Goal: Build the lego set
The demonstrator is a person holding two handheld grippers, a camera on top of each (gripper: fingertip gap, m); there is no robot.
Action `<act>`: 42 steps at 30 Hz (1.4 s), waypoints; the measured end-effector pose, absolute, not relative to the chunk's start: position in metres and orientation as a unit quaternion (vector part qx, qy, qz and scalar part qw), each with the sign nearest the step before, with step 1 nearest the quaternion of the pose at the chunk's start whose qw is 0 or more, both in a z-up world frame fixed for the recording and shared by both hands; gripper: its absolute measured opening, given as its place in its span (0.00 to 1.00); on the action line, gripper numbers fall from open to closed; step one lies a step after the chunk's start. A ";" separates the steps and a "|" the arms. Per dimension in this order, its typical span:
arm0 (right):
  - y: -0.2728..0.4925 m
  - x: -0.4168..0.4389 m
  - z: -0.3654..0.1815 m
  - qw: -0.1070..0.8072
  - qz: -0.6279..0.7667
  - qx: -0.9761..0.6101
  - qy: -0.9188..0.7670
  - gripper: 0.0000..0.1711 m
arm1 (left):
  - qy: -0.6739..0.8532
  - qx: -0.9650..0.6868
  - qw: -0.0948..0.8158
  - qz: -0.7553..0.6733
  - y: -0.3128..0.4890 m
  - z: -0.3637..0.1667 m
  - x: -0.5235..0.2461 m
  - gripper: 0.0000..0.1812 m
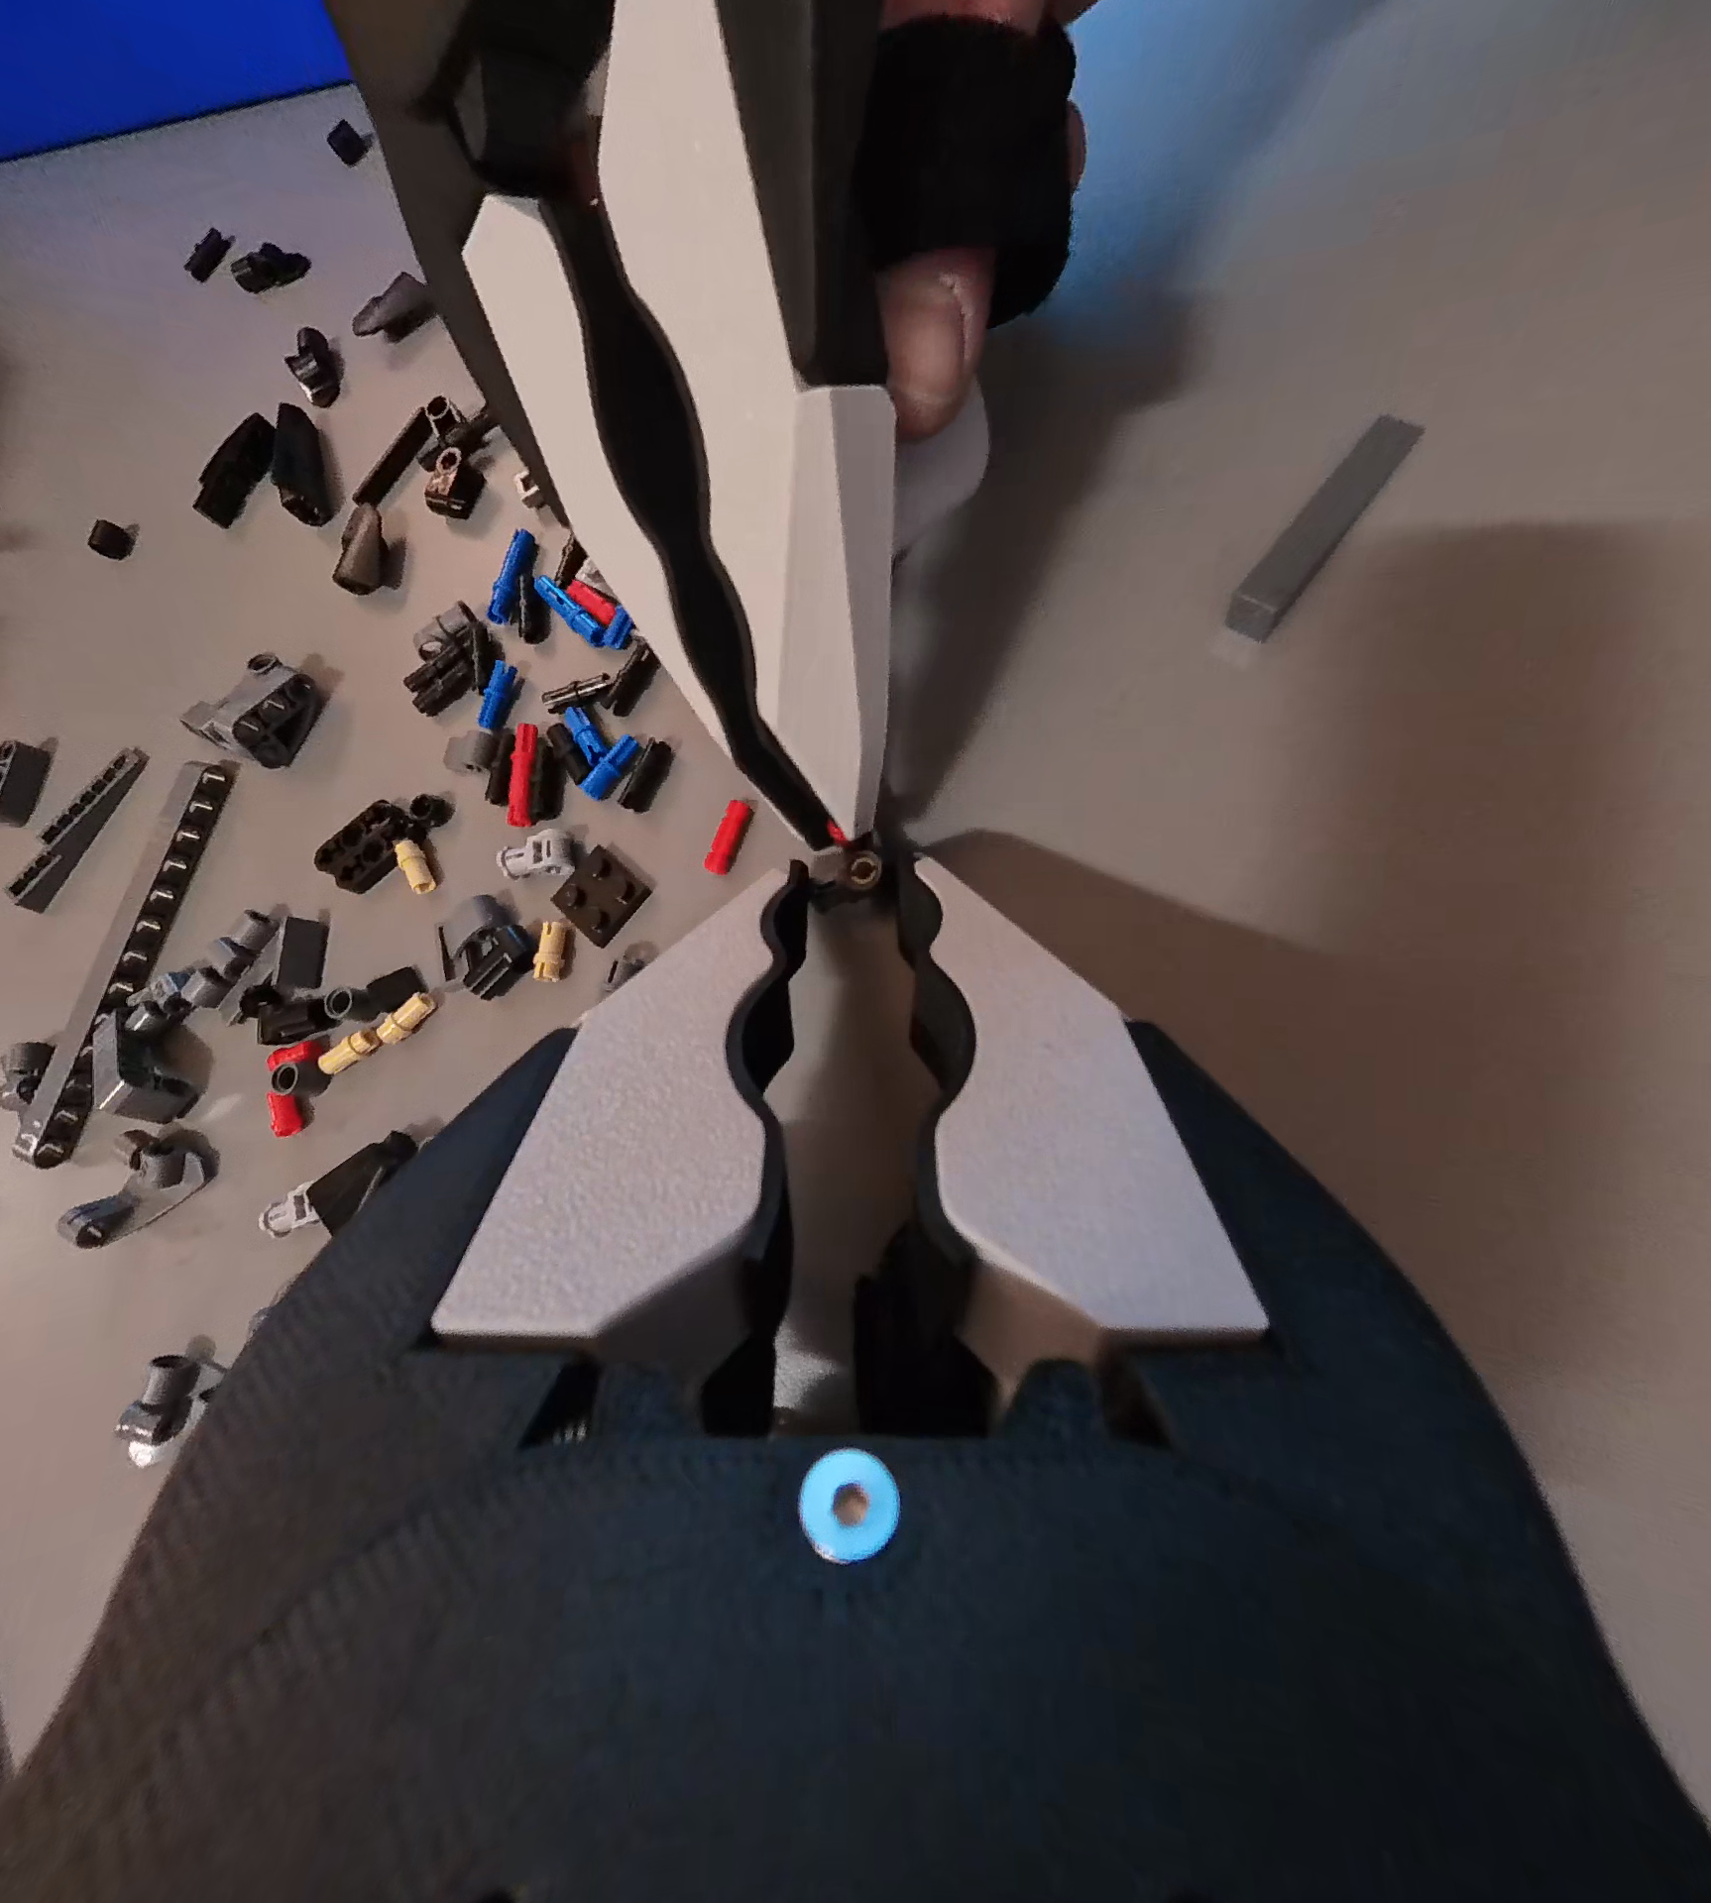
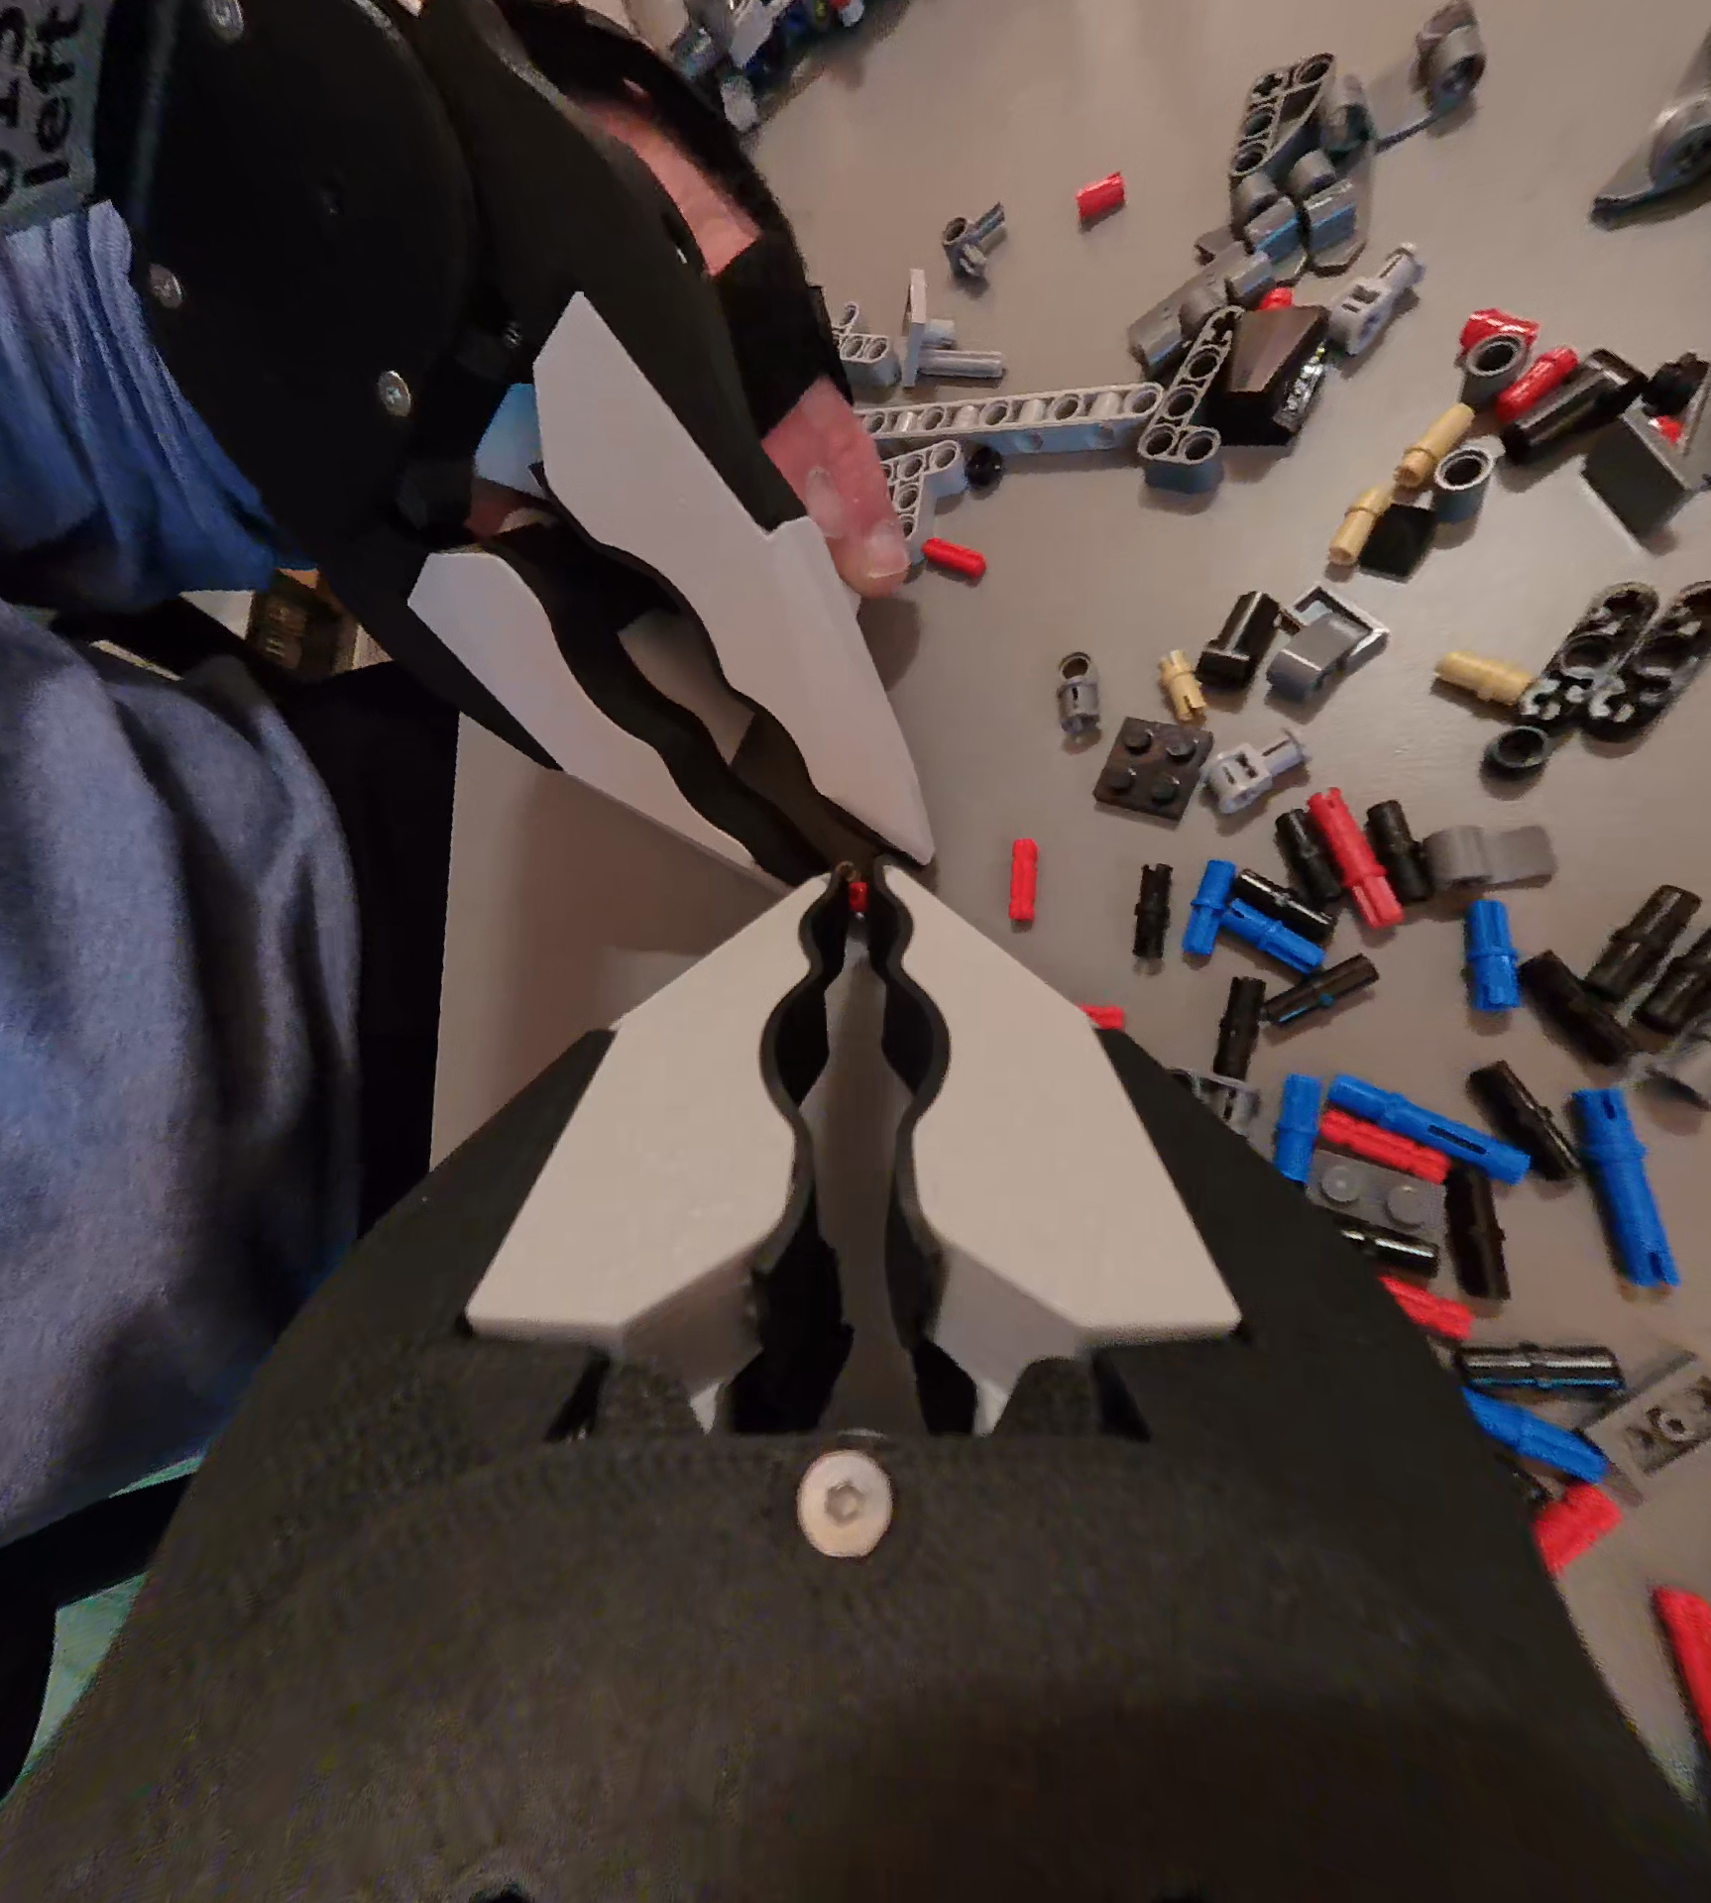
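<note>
The left gripper [image 1: 857, 875] pinches a small dark connector [image 1: 862, 873] at its fingertips, its round hole facing the camera. Tip to tip against it, the right gripper [image 2: 857, 891] is clamped on a red pin [image 2: 858, 892], seemingly aimed lengthwise at that hole. Beyond, loose pieces [image 1: 563, 711] litter the grey table [image 1: 1449, 927].

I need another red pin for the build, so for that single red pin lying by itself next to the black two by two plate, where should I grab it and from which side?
Grip the red pin across its middle, fingers on its long sides, coming straight down. It lies flat on the table, apart from the black plate, so both flanks look free.
</note>
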State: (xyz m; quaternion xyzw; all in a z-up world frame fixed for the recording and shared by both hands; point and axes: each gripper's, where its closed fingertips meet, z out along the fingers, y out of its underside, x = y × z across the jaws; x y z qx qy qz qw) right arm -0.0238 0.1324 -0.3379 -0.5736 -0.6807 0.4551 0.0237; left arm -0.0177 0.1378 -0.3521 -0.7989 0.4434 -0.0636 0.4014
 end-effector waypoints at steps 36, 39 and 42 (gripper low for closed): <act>0.131 -0.023 -0.338 0.017 0.462 -0.574 -0.676 0.00 | 0.441 -0.800 0.401 -0.064 0.139 -0.352 -0.018 0.08; 0.133 -0.024 -0.337 0.019 0.466 -0.578 -0.669 0.00 | 0.441 -0.800 0.401 -0.065 0.139 -0.352 -0.018 0.08; 0.137 -0.024 -0.340 0.023 0.459 -0.587 -0.667 0.00 | 0.441 -0.800 0.401 -0.065 0.139 -0.352 -0.018 0.08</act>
